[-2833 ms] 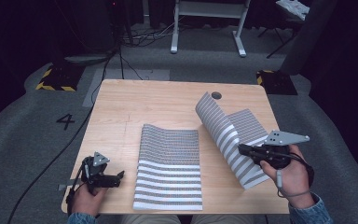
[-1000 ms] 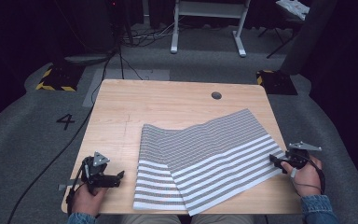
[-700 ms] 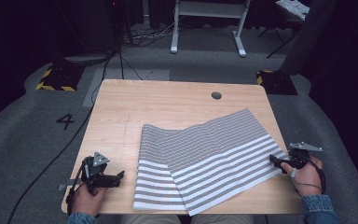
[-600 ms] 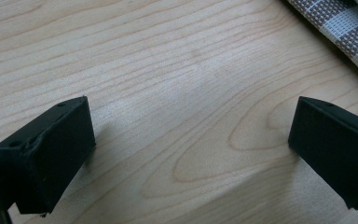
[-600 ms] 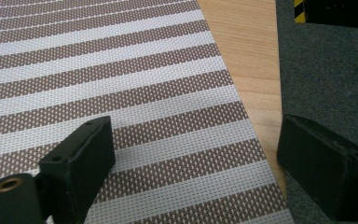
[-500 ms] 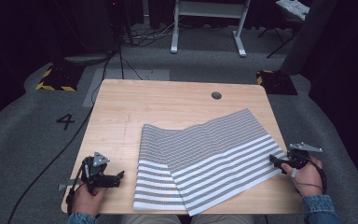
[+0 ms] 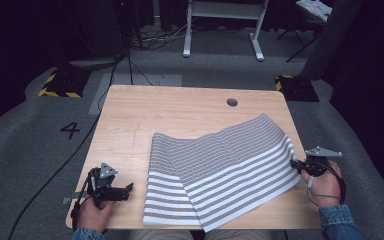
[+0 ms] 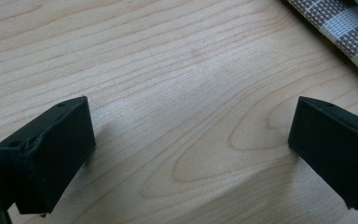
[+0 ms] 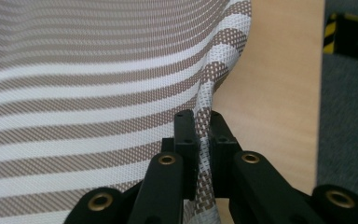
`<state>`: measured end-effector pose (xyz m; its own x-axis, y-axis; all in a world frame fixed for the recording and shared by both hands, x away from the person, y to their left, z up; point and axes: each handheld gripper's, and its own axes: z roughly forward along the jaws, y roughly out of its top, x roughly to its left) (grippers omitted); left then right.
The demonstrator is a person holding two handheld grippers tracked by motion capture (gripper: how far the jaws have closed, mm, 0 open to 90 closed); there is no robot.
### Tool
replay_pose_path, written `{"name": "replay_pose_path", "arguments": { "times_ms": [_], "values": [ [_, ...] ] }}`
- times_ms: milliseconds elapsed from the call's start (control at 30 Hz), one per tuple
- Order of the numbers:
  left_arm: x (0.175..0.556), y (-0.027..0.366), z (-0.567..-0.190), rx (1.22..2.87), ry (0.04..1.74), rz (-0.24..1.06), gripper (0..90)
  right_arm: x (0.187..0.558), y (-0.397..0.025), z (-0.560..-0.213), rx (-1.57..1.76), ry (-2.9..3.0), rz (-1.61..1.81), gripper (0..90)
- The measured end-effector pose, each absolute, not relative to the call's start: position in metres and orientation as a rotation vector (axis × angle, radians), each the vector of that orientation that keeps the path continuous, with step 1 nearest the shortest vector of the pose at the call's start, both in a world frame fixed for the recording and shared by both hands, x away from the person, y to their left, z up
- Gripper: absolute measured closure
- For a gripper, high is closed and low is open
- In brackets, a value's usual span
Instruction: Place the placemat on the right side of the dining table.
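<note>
Striped cloth (image 7: 220, 170) long axis rising rightward (folded), right gripper (image 7: 296, 163) fingers pinching its edge, left gripper (image 7: 126, 189) fingers spread.

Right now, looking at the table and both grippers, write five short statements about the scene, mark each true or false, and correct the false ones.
1. The right gripper is shut on the edge of the striped cloth. True.
2. The left gripper holds a corner of the cloth. False: its jaws stand open over bare wood of the table, and the cloth is off to one side.
3. The cloth lies in a single flat layer. False: one part overlaps another.
4. The table has a round hole near its far edge. True.
5. The cloth is plain white. False: it has brownish-grey and white stripes.
</note>
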<state>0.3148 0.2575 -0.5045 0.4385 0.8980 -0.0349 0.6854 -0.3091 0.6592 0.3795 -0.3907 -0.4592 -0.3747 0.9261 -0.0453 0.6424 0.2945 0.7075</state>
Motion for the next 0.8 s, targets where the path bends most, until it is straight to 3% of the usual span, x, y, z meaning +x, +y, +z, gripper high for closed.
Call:
{"name": "replay_pose_path", "arguments": {
  "times_ms": [367, 700, 733, 767, 800],
  "values": [
    [0.316, 0.257, -0.505, 2.088, 1.332, 0.457, 0.2, 0.411, -0.37, -0.394, 1.163, 2.04, 0.873, 87.1],
    [0.316, 0.256, -0.505, 2.086, 1.338, 0.463, 0.3, 0.462, -0.362, -0.377, 1.102, 2.018, 0.857, 87.0],
    [0.316, 0.256, -0.505, 2.084, 1.339, 0.464, 0.3, 0.47, -0.362, -0.378, 1.086, 2.011, 0.861, 85.7],
    [0.316, 0.256, -0.505, 2.084, 1.339, 0.465, 0.3, 0.478, -0.363, -0.379, 1.061, 1.991, 0.876, 78.6],
    [0.316, 0.256, -0.505, 2.082, 1.34, 0.462, 0.3, 0.486, -0.363, -0.382, 1.043, 1.945, 0.904, 64.3]
  ]
}}
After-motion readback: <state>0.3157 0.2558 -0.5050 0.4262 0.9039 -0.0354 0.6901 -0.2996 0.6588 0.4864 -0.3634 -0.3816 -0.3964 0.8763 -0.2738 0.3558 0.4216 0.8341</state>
